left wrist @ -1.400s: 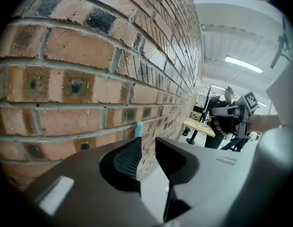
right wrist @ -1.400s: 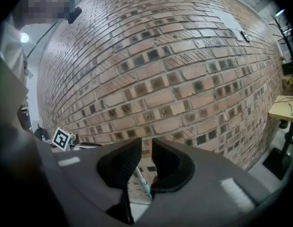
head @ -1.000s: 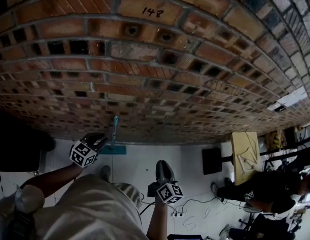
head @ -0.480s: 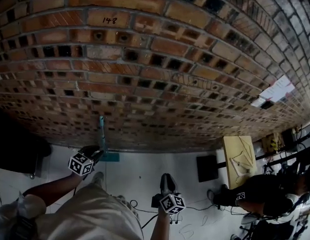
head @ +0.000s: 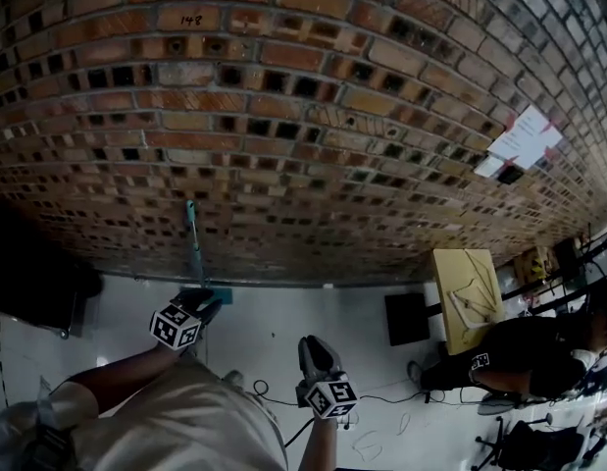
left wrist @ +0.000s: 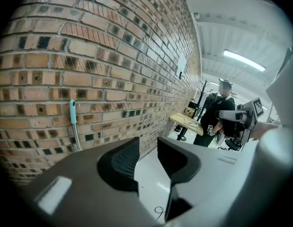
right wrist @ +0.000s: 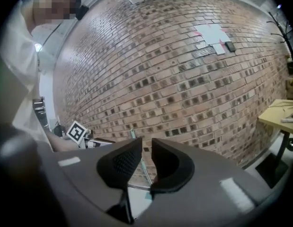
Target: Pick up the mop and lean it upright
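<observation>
The wall (head: 313, 116) is rough, matt red-brown brick with dark recessed holes. The floor (head: 283, 332) is smooth, white and faintly glossy. The mop (left wrist: 73, 115) has a dull metal shaft and a smooth teal plastic grip. The table (head: 463, 297) has a pale wood top. The sheets (head: 519, 140) look like white paper. The right gripper (right wrist: 146, 146) is matt grey plastic, with black ribbed pads (right wrist: 123, 163).

One mop (head: 194, 245), two claws (head: 209, 304) (head: 312, 345), one wooden table (head: 462, 297).
</observation>
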Available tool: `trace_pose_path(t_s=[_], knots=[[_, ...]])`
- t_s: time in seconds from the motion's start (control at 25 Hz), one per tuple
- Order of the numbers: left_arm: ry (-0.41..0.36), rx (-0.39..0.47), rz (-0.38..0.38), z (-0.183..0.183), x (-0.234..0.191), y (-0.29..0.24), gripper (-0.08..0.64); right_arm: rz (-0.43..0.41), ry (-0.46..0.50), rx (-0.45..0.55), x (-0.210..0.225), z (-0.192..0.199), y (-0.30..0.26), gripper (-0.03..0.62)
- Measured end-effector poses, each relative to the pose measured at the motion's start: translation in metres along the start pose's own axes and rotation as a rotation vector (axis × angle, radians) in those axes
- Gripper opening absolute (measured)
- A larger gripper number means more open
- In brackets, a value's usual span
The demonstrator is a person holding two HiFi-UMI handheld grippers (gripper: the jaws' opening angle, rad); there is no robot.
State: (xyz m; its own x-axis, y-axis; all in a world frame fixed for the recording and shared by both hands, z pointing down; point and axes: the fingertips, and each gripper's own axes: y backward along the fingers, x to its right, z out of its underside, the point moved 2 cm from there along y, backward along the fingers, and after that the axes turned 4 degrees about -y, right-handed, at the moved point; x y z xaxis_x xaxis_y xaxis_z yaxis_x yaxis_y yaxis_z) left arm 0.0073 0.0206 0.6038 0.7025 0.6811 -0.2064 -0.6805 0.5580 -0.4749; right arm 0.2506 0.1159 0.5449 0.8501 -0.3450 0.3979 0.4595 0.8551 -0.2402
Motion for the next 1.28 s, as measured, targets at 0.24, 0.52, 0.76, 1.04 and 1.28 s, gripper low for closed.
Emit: trace_pose_path(t_s=[0.24,0.52,0.76,1.04,1.28], knots=[[0.014,0.048,-0.059,0.014,0.032,0.030,0.137,-0.039,-0.027,0.020,0.003,0.001,0.016,0.067],[0.072,0.086,-0.205,0.041,0.030,0.087,0.132,-0.044,-0.085,0.091,0.007,0.003,0.022,0.104],[0.037,0.130,-0.263,0.035,0.016,0.117,0.127,-0.128,-0.068,0.152,-0.026,-0.023,0.007,0.117],[0.032,0.139,-0.210,0.030,0.010,0.124,0.127,-0.164,-0.041,0.093,-0.070,-0.017,0.000,0.121],[0.006,0.132,-0.134,0.023,0.004,0.125,0.126,-0.069,-0.056,0.125,-0.076,-0.013,0.003,0.129]])
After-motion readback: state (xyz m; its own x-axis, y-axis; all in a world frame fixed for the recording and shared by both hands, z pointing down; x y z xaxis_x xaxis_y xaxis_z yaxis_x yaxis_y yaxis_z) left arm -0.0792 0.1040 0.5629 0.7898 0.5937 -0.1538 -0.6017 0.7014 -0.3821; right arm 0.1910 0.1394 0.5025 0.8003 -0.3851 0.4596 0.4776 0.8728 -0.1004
